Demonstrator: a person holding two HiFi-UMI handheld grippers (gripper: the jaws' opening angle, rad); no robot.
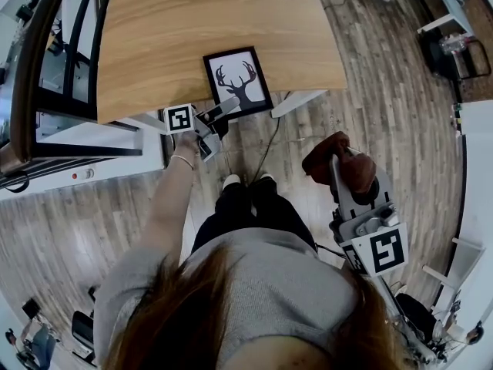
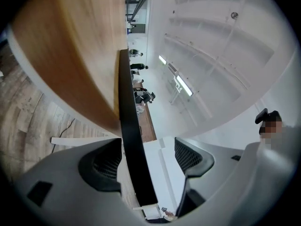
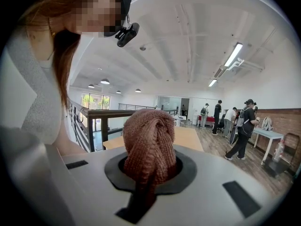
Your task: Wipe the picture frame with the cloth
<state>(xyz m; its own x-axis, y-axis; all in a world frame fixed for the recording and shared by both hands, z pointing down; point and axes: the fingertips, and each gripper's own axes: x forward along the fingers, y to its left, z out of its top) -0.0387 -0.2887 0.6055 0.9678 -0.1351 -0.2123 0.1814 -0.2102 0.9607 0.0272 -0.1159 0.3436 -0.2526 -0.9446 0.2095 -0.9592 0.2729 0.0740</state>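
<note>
Wooden tabletop (image 1: 192,29): one item on it.

Picture frame (image 1: 238,82): black border, white print with a dark deer head. It lies at the near edge of the tabletop, about midway along that edge, turned slightly. Its near end reaches that edge or just over it; I cannot tell which.

Cloth (image 1: 327,156): reddish-brown, bunched, off the table to the right, over the wood floor and well apart from the frame.

Left gripper (image 1: 218,118): at the frame's near left corner, the forearm stretched forward from the body, a bracelet on the wrist. In the left gripper view the frame (image 2: 129,135) shows edge-on as a black strip running between the jaws. The jaws stand wide apart. The strip is close beside one pad, with a clear gap to the other, so no clamp.

Right gripper (image 1: 347,172): held low at the person's right side. In the right gripper view the jaws are closed on the cloth (image 3: 149,140), which bulges out in front of them.
</note>
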